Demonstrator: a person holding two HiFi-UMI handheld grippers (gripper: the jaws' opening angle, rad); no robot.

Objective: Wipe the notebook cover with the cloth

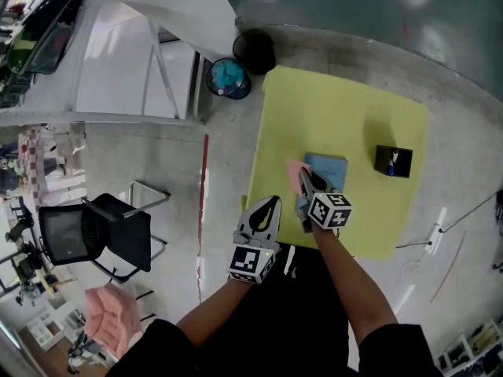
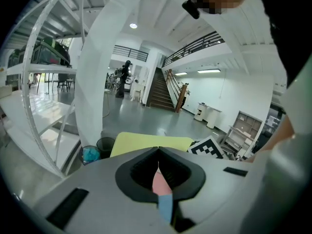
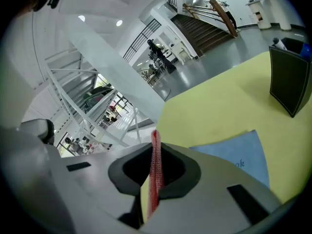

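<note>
- Notebook (image 1: 328,169): blue cover, lying flat on the yellow table (image 1: 338,108), towards the table's near side.
- Cloth (image 1: 295,173): pink, at the notebook's left edge and overlapping it.
- Right gripper (image 1: 308,185): over the notebook's near-left corner. The head view does not show its grip.
- Right gripper view: right gripper (image 3: 155,145) jaws closed on the cloth (image 3: 155,169), which shows edge-on as a thin red-pink mesh strip. The notebook (image 3: 234,152) lies just beyond, to the right.
- Left gripper (image 1: 273,203): near-left of the notebook, at the table's edge.
- Left gripper view: left gripper (image 2: 158,151) jaws together, tips meeting, nothing gripped. A sliver of pink and blue shows through the gap.
- Pen holder (image 1: 393,161): black, upright, right of the notebook and well apart from it. Contents too small to name.
- Floor beyond the notebook's far-left: a black waste bin (image 1: 254,49) and a bin with a blue liner (image 1: 228,77), near each other.
- Black chair (image 1: 110,230): far left of the notebook, on grey concrete floor.
- Only the gripper views show the room: a staircase (image 2: 158,89), white steel framing and ceiling lights.
</note>
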